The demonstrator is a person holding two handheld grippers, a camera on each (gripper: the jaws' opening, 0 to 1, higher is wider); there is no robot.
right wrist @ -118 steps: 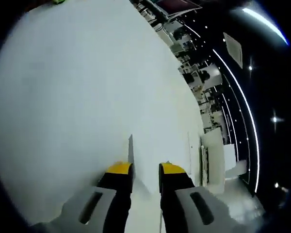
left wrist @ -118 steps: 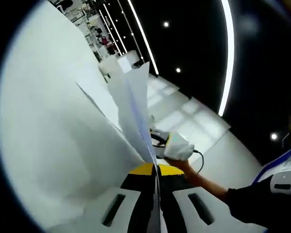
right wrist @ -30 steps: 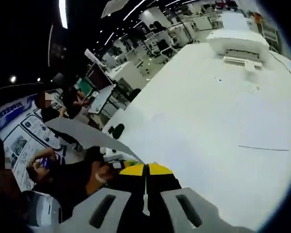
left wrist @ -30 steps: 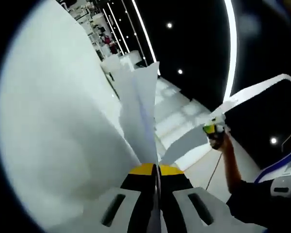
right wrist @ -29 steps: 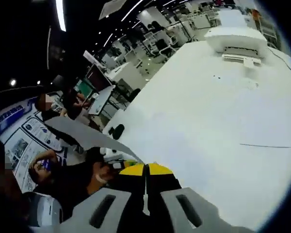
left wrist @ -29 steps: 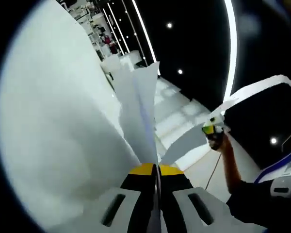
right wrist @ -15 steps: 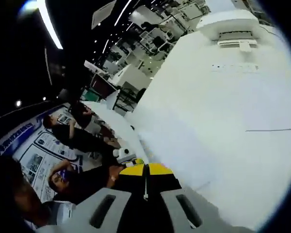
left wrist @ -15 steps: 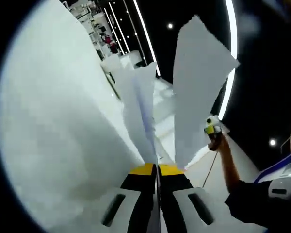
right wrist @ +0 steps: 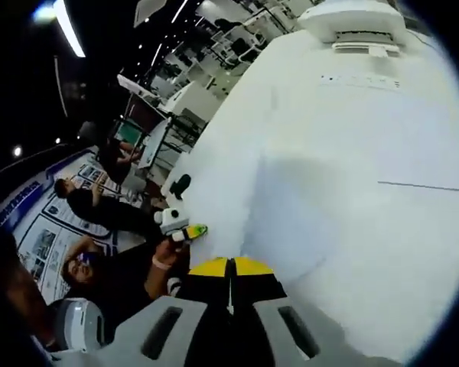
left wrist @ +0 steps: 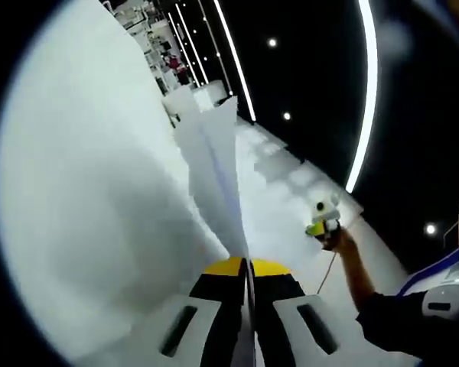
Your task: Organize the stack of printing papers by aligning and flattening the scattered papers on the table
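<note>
Right gripper [right wrist: 230, 264] clamped on a sheet [right wrist: 321, 138] — now swung down flat ahead; left gripper [left wrist: 247, 267] stays pinching the upright papers [left wrist: 214, 164] — alignment next.

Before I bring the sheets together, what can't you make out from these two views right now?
- Left gripper view: how many white paper sheets the left gripper pinches; they overlap edge-on.
- Left gripper view: the right gripper is too small to read its jaws.
- Right gripper view: the sheet in the right gripper blends into the white table; its edges are lost.
</note>
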